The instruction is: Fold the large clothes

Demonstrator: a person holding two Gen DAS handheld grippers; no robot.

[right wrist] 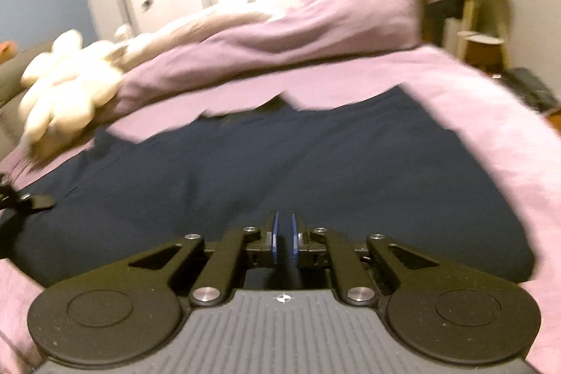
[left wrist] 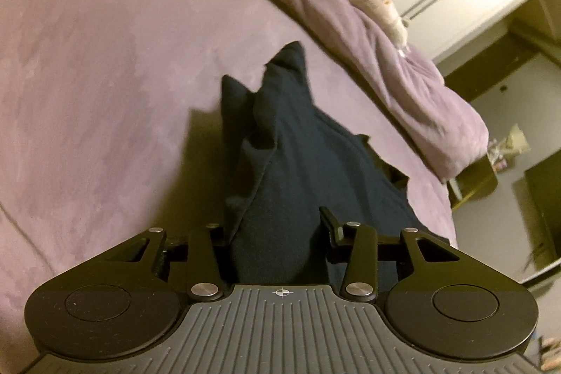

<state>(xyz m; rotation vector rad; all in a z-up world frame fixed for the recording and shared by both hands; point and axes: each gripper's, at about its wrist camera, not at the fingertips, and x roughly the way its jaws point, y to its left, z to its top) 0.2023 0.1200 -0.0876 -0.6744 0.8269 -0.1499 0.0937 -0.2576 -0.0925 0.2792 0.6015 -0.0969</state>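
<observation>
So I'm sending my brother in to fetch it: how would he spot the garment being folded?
Look at the bed with the purple sheet. A rolled purple duvet and a cream plush toy lie along its far side; nearer lies the garment, spread flat. It is the only dark navy thing on the bed.
</observation>
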